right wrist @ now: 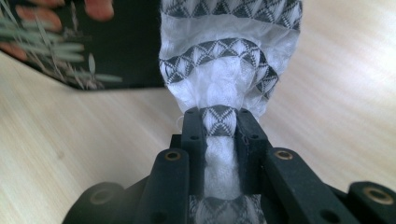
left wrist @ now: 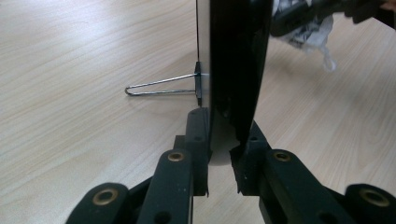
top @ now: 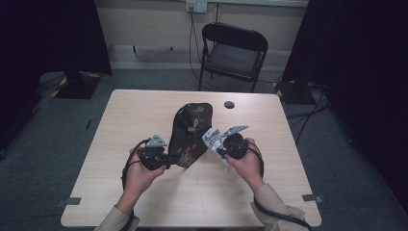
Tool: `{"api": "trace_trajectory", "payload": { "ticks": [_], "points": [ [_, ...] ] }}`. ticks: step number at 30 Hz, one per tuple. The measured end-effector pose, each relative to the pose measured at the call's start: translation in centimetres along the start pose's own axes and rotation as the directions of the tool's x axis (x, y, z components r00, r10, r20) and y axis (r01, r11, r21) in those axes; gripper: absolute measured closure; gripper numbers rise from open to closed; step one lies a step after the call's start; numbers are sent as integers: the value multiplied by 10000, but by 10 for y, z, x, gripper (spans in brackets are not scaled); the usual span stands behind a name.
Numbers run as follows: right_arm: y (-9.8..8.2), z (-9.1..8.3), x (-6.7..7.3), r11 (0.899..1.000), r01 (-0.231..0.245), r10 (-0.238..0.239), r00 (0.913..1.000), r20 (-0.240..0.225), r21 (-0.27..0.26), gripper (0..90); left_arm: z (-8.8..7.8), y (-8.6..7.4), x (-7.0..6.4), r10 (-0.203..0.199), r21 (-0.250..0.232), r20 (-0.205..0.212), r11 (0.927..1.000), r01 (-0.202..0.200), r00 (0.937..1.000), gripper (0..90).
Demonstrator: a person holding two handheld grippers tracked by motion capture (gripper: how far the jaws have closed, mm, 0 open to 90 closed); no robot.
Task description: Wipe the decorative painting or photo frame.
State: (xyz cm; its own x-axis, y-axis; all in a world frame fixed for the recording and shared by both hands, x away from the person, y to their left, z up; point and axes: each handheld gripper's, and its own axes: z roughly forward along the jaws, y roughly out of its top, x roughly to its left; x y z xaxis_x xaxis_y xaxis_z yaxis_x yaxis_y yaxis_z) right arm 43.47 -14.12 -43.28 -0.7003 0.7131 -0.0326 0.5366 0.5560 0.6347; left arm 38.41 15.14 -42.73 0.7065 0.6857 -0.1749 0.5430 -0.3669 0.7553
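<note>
A glossy black tray (top: 190, 130) with a flower pattern stands tilted on edge over the middle of the table. My left gripper (top: 169, 160) is shut on its lower edge. In the left gripper view both jaws clamp the tray's thin rim (left wrist: 238, 60), and a wire clip handle (left wrist: 161, 86) sticks out from its back. My right gripper (top: 215, 144) is shut on a white cloth (top: 211, 137) with black triangle bands, close to the tray's right side. In the right gripper view the cloth (right wrist: 229, 60) bunches out past the jaws, beside the tray's patterned face (right wrist: 112, 51).
The light wooden table (top: 144, 110) has a small dark round mark (top: 229, 104) near its far edge. A black folding chair (top: 233, 50) stands behind the table. Dark curtains hang at both sides, and cables run along the floor on the right.
</note>
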Motion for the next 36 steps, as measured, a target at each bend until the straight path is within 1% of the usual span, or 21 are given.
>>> {"api": "trace_trajectory", "payload": {
  "ticks": [5,10,12,14,17,21,27,28,29,32,36],
  "points": [
    [-12,8,-1,9996,-69,74,9998,-194,256,769,0,0,0,-13,-32,2,10000,13,10000,785],
    [-18,13,2,9990,74,-59,9994,-344,430,769,0,-1,0,-23,-56,7,10000,23,10000,785],
    [-19,14,3,9985,160,-139,9991,-410,519,768,0,-1,0,-24,-62,-3,10000,24,10000,785],
    [-22,13,2,9986,78,-54,9989,-459,531,768,0,-1,0,-21,-60,-15,10000,21,10000,785],
    [-24,8,1,9991,-39,58,9990,-452,414,768,0,-1,0,14,-58,-25,10000,-14,10000,785],
    [-18,-9,-4,9999,-10,13,9997,-251,146,768,0,-1,0,11,-57,-32,10000,-11,10000,785],
    [0,-43,-13,9994,164,-157,9996,231,-297,768,0,-1,0,-12,-46,-38,10000,12,10000,785],
    [0,-43,-13,9994,164,-157,9996,231,-297,768,0,-1,0,-12,-46,-38,10000,12,10000,785],
    [7,-54,-16,9988,238,-224,9992,334,-431,768,0,-1,-1,-37,-49,-35,10000,37,10000,785],
    [21,-70,-18,9968,344,-306,9981,527,-723,768,0,-1,-1,-54,-36,-48,10000,54,10000,785],
    [41,-88,-21,9922,436,-364,9974,630,-1168,768,0,-1,-1,-56,-29,-54,10000,56,10000,785]
  ]
}}
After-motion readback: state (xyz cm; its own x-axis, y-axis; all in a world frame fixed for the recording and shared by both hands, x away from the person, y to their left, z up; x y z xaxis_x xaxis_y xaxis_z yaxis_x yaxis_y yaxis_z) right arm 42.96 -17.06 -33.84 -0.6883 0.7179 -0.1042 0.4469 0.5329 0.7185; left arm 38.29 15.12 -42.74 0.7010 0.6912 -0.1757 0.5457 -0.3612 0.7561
